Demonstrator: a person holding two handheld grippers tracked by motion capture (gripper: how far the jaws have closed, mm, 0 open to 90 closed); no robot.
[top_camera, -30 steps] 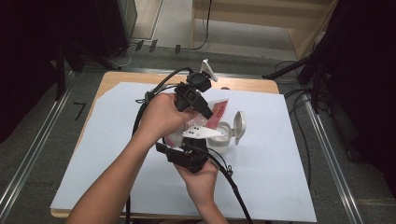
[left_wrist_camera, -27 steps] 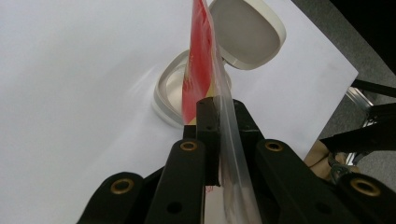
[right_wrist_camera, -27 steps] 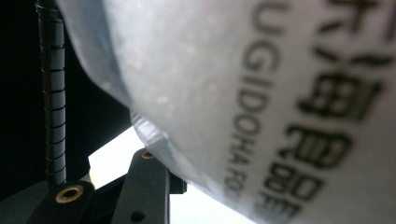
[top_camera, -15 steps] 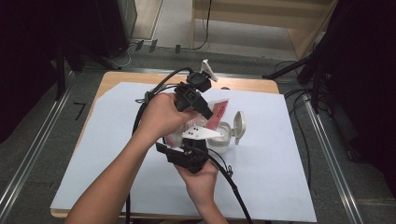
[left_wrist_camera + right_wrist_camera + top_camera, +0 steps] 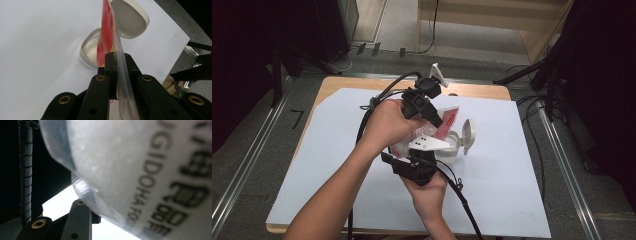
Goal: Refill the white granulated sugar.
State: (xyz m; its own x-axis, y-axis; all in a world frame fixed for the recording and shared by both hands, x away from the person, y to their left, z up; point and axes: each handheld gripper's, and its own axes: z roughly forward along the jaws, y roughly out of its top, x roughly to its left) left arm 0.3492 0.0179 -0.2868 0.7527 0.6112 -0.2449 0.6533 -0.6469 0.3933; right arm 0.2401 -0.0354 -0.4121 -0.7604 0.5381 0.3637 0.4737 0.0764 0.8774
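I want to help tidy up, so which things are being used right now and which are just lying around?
In use:
left hand-held gripper, shut on the red pouch
right hand-held gripper, shut on the white tub
the tub's open lid

Just there:
white sheet
wooden table
floor cable

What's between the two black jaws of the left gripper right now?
In the left gripper view, the left gripper is shut on the clear edge of a red plastic pouch, above an open white container.
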